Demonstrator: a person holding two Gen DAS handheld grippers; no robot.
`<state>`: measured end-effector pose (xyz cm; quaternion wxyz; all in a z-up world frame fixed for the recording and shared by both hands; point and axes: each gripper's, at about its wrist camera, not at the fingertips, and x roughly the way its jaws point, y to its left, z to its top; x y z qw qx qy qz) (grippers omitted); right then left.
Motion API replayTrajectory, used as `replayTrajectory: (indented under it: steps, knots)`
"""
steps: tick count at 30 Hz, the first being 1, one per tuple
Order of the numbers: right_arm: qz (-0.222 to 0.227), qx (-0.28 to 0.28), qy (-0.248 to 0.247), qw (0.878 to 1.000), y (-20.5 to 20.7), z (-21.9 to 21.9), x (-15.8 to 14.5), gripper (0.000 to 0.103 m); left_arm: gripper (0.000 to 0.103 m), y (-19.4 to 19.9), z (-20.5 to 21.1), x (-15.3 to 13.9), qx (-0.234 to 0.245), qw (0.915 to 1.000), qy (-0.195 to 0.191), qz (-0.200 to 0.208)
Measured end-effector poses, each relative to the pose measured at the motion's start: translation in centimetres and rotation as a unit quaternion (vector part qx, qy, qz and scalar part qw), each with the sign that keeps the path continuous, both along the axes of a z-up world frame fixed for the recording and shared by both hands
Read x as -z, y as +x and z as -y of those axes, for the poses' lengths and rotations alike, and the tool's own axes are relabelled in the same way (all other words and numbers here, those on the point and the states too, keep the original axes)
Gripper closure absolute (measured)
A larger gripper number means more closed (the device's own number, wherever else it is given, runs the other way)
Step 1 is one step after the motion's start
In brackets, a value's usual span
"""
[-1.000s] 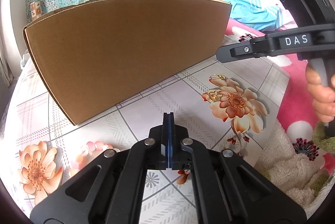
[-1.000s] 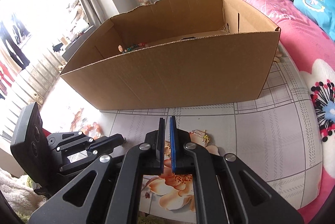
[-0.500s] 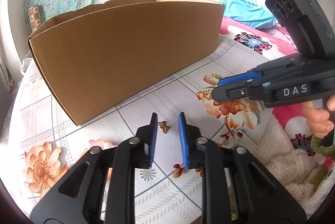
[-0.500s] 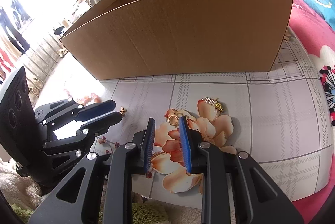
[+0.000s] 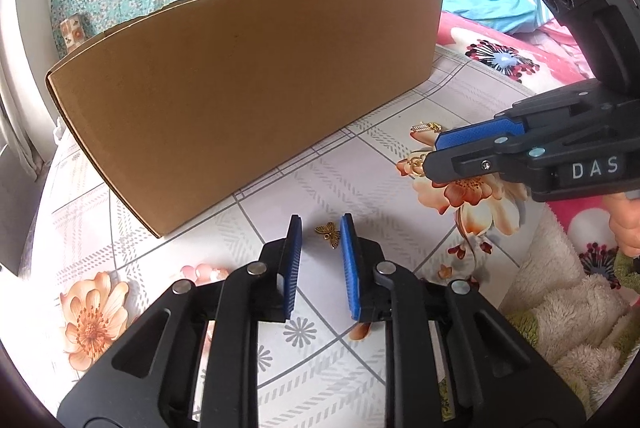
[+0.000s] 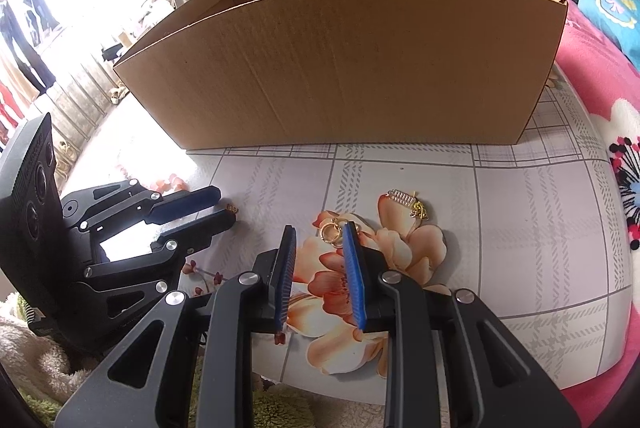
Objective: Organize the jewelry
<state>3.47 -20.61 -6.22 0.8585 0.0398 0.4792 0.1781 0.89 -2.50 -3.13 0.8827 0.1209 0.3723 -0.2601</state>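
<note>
Two hand-held grippers are seen over a flowered tablecloth (image 6: 520, 228), in front of a tall open cardboard box (image 6: 352, 68). Within the last second both sets of jaws have been parted from a closed position. The left gripper (image 5: 320, 233) has been eased slightly inward again; a small gold butterfly charm (image 5: 329, 233) lies between its blue pads, apparently untouched. The right gripper (image 6: 319, 231) is held apart around linked gold rings (image 6: 331, 230), also not yet pinched. A gold comb-shaped piece (image 6: 408, 202) lies just beyond. Both grasps appear prepared, so closing and carrying to the box seems next
</note>
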Motion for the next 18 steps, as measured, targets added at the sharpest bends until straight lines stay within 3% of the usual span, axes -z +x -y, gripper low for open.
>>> replayTrajectory:
  steps: [4, 13, 18]
  knots:
    - [0.010, -0.003, -0.014, 1.000, -0.5, -0.6, -0.1, 0.079, 0.098, 0.1, 0.5, 0.1, -0.001, 1.0000, 0.005, 0.004]
    - [0.022, -0.008, -0.056, 0.998, -0.3, -2.2, -0.3, 0.080, 0.098, 0.1, 0.3, 0.2, -0.005, 1.0000, 0.002, 0.005]
    - [0.016, -0.012, -0.080, 0.997, 0.3, -3.0, 0.3, 0.090, 0.099, 0.1, 0.1, 0.3, -0.005, 1.0000, -0.001, 0.006]
